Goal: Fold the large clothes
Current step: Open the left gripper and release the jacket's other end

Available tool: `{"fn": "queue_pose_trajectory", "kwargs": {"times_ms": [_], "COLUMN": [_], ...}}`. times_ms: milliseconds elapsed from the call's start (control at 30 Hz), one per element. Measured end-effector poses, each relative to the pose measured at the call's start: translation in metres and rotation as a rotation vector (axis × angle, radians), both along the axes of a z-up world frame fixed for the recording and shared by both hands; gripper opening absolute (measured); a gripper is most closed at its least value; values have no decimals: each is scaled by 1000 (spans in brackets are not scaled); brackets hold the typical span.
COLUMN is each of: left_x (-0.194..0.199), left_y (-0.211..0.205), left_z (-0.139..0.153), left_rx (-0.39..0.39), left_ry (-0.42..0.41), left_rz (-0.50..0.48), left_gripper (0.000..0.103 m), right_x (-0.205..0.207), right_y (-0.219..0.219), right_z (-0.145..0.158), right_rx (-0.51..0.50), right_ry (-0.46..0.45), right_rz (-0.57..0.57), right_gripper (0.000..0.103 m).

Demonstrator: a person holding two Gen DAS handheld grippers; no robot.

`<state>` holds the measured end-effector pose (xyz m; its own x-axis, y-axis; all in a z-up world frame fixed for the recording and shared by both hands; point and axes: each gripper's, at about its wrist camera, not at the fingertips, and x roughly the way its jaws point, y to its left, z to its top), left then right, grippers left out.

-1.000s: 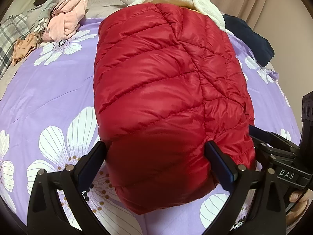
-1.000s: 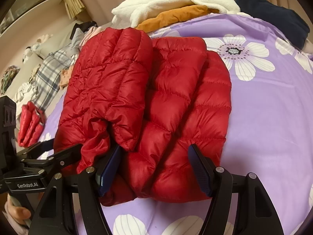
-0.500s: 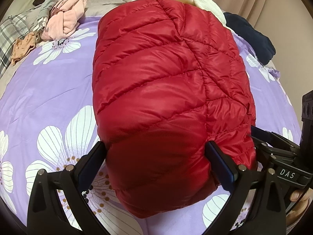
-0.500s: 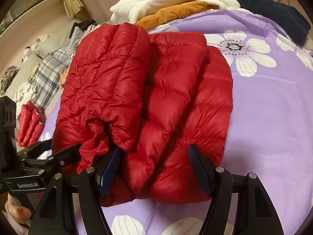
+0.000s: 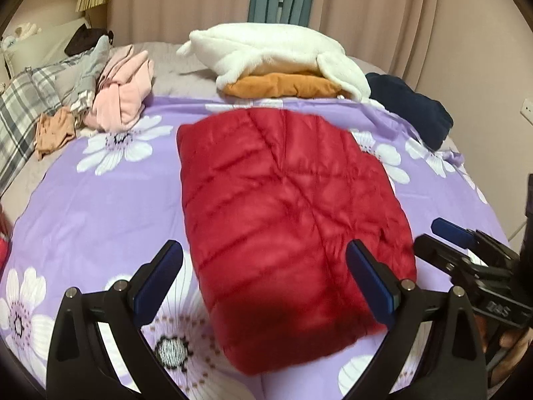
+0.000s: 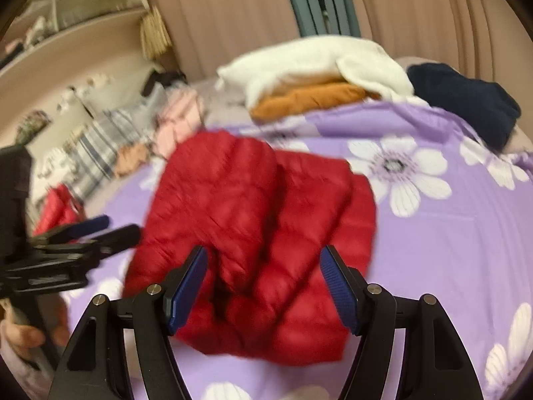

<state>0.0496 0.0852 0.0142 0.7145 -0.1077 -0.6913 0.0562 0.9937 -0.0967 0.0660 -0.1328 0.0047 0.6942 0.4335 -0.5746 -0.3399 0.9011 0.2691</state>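
A red quilted puffer jacket (image 5: pixel 283 200) lies folded into a thick rectangle on the purple flowered bedsheet (image 5: pixel 100 206). My left gripper (image 5: pixel 265 250) hovers above its near end, open, its blue pads clear of the fabric. In the right wrist view the jacket (image 6: pixel 260 200) shows its layered folded edges. My right gripper (image 6: pixel 264 253) is open above that end and grips nothing. Each gripper shows in the other's view: the right gripper (image 5: pixel 446 230) at the right edge, the left gripper (image 6: pixel 100 226) at the left, with a hand beneath it.
At the far side of the bed a white fleece (image 5: pixel 276 50) lies on an orange garment (image 5: pixel 283 86), with a navy garment (image 5: pixel 409 110) to their right. Pink clothes (image 5: pixel 123 93) and plaid fabric (image 5: pixel 26 106) pile at the left. Another red item (image 6: pixel 56 206) lies at the bed's left edge.
Both grippers have risen off the jacket and tilted upward, so the curtains and far clothes now show. The jacket stays on the bed and looks smaller between the jaws.
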Motion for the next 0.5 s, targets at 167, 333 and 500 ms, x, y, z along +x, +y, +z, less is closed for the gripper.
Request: {"fn": "queue_pose_trajectory", "kwargs": {"times_ms": [167,333,500], "left_x": [19,35,41], "left_y": [-11,-22,-24], "left_z": [-11,-30,-45], "left_rx": [0,31,31], "left_ry": [15,55,81], "left_rz": [-15,-31,-49], "left_gripper": [84,82,82], "right_x": [15,30,33], "right_y": [16,25,22], "right_z": [-14,-33,-51], "right_rx": [-1,5,20], "right_ry": [-5,77,130], "right_rz": [14,16,16], "right_gripper": [70,70,70]}}
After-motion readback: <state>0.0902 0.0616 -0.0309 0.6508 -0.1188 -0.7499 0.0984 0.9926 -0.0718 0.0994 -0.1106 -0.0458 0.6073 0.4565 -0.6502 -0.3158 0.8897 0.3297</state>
